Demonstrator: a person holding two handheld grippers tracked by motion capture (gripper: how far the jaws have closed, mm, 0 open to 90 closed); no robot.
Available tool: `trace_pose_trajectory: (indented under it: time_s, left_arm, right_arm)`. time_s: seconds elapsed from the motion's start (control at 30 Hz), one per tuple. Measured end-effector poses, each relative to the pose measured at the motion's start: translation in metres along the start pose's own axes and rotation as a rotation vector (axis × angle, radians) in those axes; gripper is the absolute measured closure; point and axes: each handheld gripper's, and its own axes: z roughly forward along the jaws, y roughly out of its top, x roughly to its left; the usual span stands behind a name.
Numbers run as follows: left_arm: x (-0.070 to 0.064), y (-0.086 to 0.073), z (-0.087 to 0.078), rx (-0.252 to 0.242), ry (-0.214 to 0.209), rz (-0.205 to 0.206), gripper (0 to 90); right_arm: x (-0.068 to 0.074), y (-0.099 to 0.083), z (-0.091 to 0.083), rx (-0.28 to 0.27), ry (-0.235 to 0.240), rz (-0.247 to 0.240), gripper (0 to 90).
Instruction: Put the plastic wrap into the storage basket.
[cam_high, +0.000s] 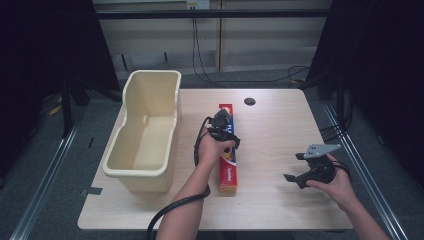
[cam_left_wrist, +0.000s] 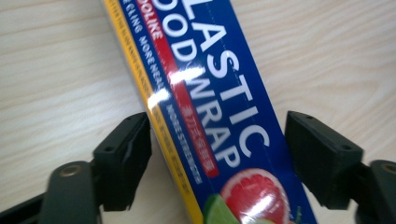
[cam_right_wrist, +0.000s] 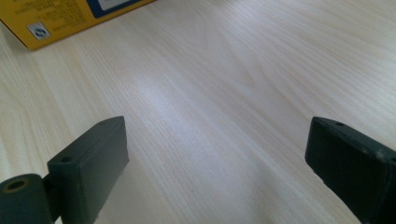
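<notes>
Grasp step: left gripper (cam_left_wrist: 217, 154), jaws wide, straddles the long blue-and-yellow cardboard plastic-wrap box (cam_high: 228, 150) lying frame centre on the table. Next: squeeze shut, lift. Right gripper (cam_high: 301, 169) idles wide apart, lower right.

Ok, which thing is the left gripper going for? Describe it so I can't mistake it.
On the light wooden table, look just right of the big cream plastic tub. There a long, narrow plastic wrap box lies flat, and the left gripper straddles it with open jaws. It is the only printed item: blue with a yellow edge, white lettering and a grapefruit picture.
</notes>
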Motion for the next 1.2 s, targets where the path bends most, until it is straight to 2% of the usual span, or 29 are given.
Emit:
trace_pose_trajectory:
  time_s: [0.03,0.07,0.1,0.13,0.17,0.33,0.43,0.5,0.53,0.57,0.6,0.63,0.73,0.77,0.8,0.87,0.93,0.97,1.0,1.03,1.1,1.2]
  left_arm:
    - [0.003,-0.003,-0.006,0.024,0.014,0.010,27.7]
    - [0.003,-0.003,-0.006,0.024,0.014,0.010,29.4]
    - [0.005,-0.005,-0.008,0.023,0.020,0.028,29.4]
    - [0.009,-0.007,-0.013,0.045,0.033,0.049,32.6]
    - [0.010,-0.008,-0.015,0.051,0.036,0.053,33.2]
    - [0.014,-0.009,-0.015,0.041,0.031,0.049,32.3]
    - [0.010,-0.005,-0.011,0.032,0.068,0.049,30.4]
    - [0.009,-0.003,-0.010,0.021,0.081,0.054,31.2]
    - [0.008,-0.002,-0.009,0.015,0.072,0.054,31.2]
    - [0.008,0.000,-0.007,0.002,0.073,0.037,31.0]
    - [0.006,0.003,-0.006,0.003,0.102,0.046,32.4]
    - [0.005,0.004,-0.004,0.001,0.102,0.028,32.6]
    - [0.006,0.007,0.000,0.010,0.109,0.025,31.0]
    - [0.005,0.008,0.005,0.012,0.132,0.043,33.4]
    - [0.005,0.008,0.005,0.012,0.132,0.043,33.2]
    - [0.005,0.011,0.004,0.043,0.147,0.006,35.2]
    - [0.005,0.011,0.004,0.043,0.147,0.006,38.6]
    - [0.006,0.013,0.001,0.062,0.145,-0.018,38.6]
    - [0.006,0.014,0.000,0.089,0.139,-0.006,39.9]
    - [0.006,0.014,0.000,0.089,0.139,-0.006,40.2]
    - [0.004,0.015,-0.002,0.132,0.121,0.005,40.3]
    - [-0.001,0.016,-0.007,0.139,0.087,-0.004,40.5]
  right_arm:
    - [0.000,0.000,0.000,-0.004,-0.002,-0.004,5.9]
    - [0.000,0.000,0.000,-0.004,-0.002,-0.004,5.9]
    - [-0.001,0.000,0.000,-0.004,-0.003,-0.006,5.9]
    - [0.000,0.000,0.001,-0.002,-0.003,-0.004,6.0]
    - [0.000,0.000,0.001,-0.002,-0.004,-0.005,6.0]
    - [0.001,0.003,0.000,-0.008,-0.009,-0.010,6.4]
    - [0.001,0.003,0.001,-0.005,-0.010,-0.014,6.6]
    - [0.000,0.001,0.002,0.003,-0.011,-0.007,6.6]
    - [0.000,0.001,0.002,0.003,-0.011,-0.007,6.6]
    - [0.000,0.001,0.002,0.001,-0.010,-0.008,6.6]
    - [-0.002,0.001,0.001,-0.004,-0.010,0.003,6.5]
    - [-0.002,0.001,0.001,-0.008,-0.012,0.000,6.5]
    - [-0.003,0.001,0.001,-0.008,-0.013,0.006,6.5]
    - [-0.003,0.001,0.001,-0.008,-0.015,0.003,6.5]
    - [-0.003,0.001,0.001,-0.008,-0.015,0.003,6.5]
    - [-0.002,0.001,0.001,-0.014,-0.012,0.002,6.5]
    - [-0.002,0.002,0.001,-0.014,-0.007,-0.005,6.4]
    - [-0.002,0.002,0.001,-0.014,-0.007,-0.005,6.4]
    - [-0.003,0.003,0.000,-0.027,0.001,0.011,6.2]
    - [-0.003,0.003,0.000,-0.027,0.001,0.011,6.2]
    - [-0.002,0.003,0.000,-0.035,-0.005,0.007,6.0]
    - [-0.002,0.004,0.000,-0.032,-0.001,-0.001,5.5]
